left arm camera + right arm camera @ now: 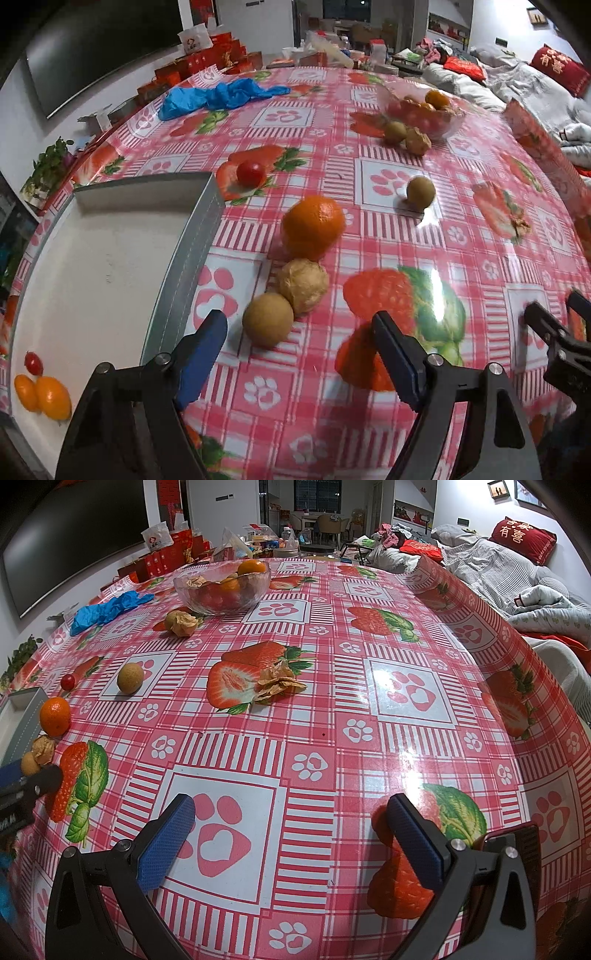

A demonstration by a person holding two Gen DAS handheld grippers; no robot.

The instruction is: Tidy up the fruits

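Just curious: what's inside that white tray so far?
In the tray, near its front corner, lie a cherry tomato and two small oranges. The rest looks bare; its near edge is cut off from view.

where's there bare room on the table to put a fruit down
Free: the wide cloth between the right tongs and the dry husks, and most of the white tray. Crowded: the line of orange, husked fruit and longan beside the tray, and around the glass bowl.

We see our left gripper point(299, 343) with jaws apart over a tan round fruit point(267, 319), which touches a husked fruit point(303, 290) below an orange point(313, 226), beside the white tray point(110, 258).
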